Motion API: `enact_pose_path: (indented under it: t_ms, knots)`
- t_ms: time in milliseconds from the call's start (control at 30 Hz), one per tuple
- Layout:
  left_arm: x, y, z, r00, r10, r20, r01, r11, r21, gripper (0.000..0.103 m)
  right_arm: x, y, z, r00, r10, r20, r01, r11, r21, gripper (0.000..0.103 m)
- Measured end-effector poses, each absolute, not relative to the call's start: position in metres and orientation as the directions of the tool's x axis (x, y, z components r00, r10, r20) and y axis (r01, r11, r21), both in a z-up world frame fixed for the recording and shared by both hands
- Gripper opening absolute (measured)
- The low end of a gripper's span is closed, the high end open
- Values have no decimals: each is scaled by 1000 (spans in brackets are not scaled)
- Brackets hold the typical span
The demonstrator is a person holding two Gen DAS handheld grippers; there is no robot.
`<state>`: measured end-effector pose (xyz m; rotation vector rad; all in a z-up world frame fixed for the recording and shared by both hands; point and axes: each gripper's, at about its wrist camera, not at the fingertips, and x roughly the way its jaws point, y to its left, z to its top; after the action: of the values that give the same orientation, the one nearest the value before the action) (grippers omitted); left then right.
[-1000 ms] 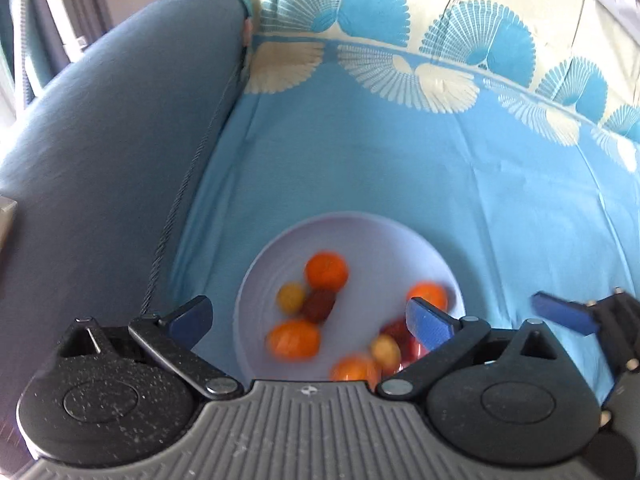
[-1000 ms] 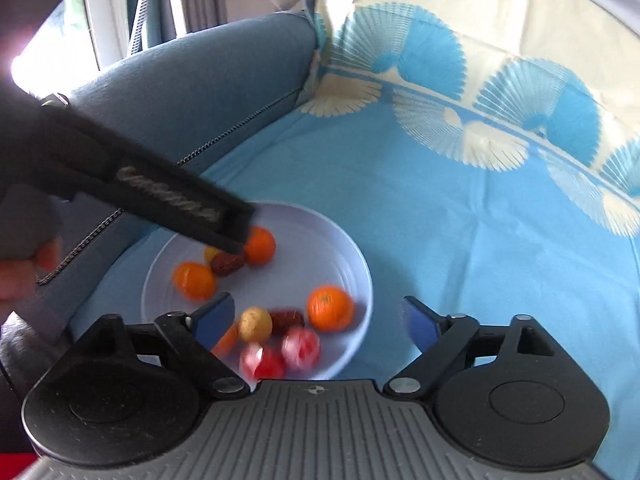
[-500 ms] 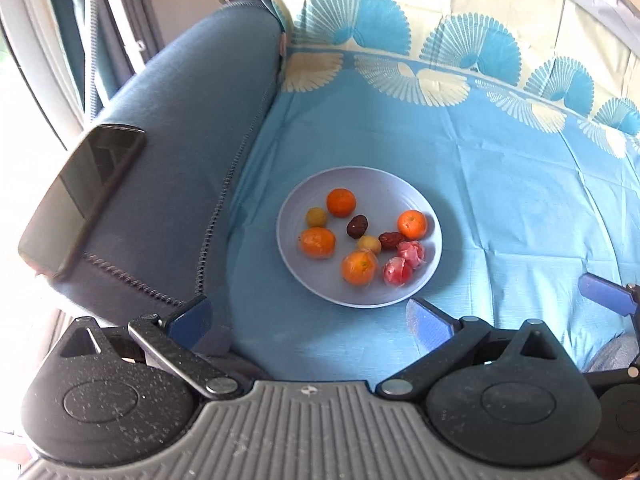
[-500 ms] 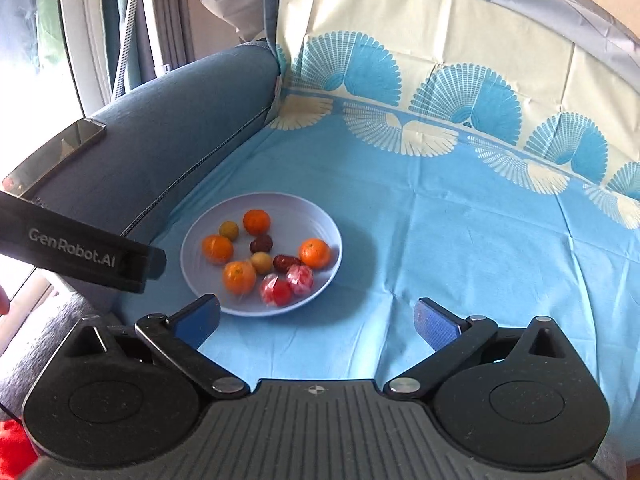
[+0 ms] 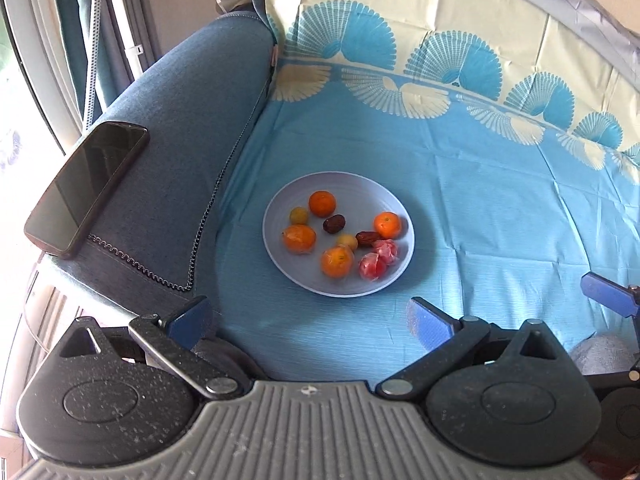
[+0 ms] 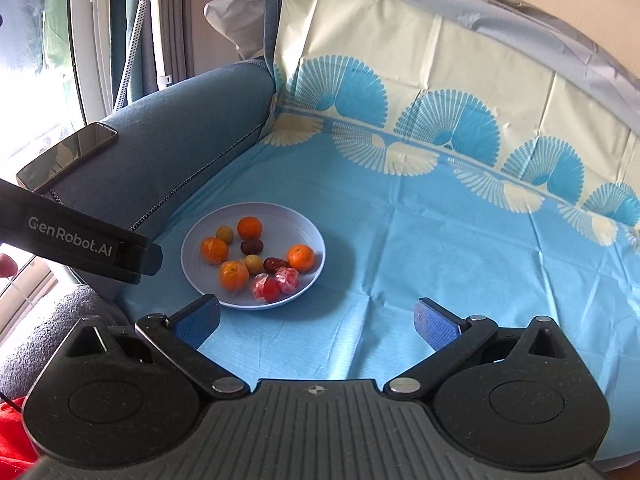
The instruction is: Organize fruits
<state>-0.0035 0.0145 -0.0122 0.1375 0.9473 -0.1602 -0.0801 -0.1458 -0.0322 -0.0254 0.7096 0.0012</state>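
Observation:
A pale lilac plate (image 5: 372, 196) (image 6: 308, 236) sits on the blue cloth and holds several small fruits: oranges (image 5: 322, 203) (image 6: 249, 227), dark dates (image 5: 333, 224) (image 6: 251, 245), small yellow fruits (image 5: 299, 215) (image 6: 224, 234) and red wrapped pieces (image 5: 372, 266) (image 6: 265, 287). My left gripper (image 5: 308, 318) is open and empty, held well back above the cloth in front of the plate. My right gripper (image 6: 316, 320) is open and empty, also back from the plate, to its right. The left gripper's body (image 6: 100, 246) shows at the left of the right wrist view.
A blue sofa armrest (image 5: 176, 128) (image 6: 180, 128) rises left of the plate, with a black phone (image 5: 86, 186) (image 6: 68, 154) lying on it. The fan-patterned cloth (image 5: 460, 184) (image 6: 440, 220) covers seat and backrest. A window and curtains are at far left.
Both grippers have pulled up and back from just over the plate, so the plate now looks small and farther away. Both stayed open and empty. The fruits lie as before.

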Motion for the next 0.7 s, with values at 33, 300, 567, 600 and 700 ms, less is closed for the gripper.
enact_pose_path:
  t_ms: [33, 300, 567, 600, 700]
  knots:
    - [-4, 14, -12, 577, -69, -814, 193, 980, 54, 103, -81, -146, -31, 761, -10, -649, -8, 1000, -25, 102]
    - [-7, 15, -11, 592, -35, -805, 196, 975, 102, 103, -80, -141, -26, 762, -13, -647, -16, 999, -39, 102]
    - [-5, 19, -14, 580, -39, -814, 196, 976, 92, 103, -79, -139, -27, 762, -16, -647, -18, 999, -46, 102]
    - [-5, 19, -15, 578, -41, -815, 196, 976, 90, 103, -80, -139, -27, 762, -15, -647, -19, 999, -46, 102]
    - [-4, 20, -15, 578, -39, -815, 198, 976, 94, 103, -80, -139, -27, 763, -16, -647, -20, 999, -48, 102]
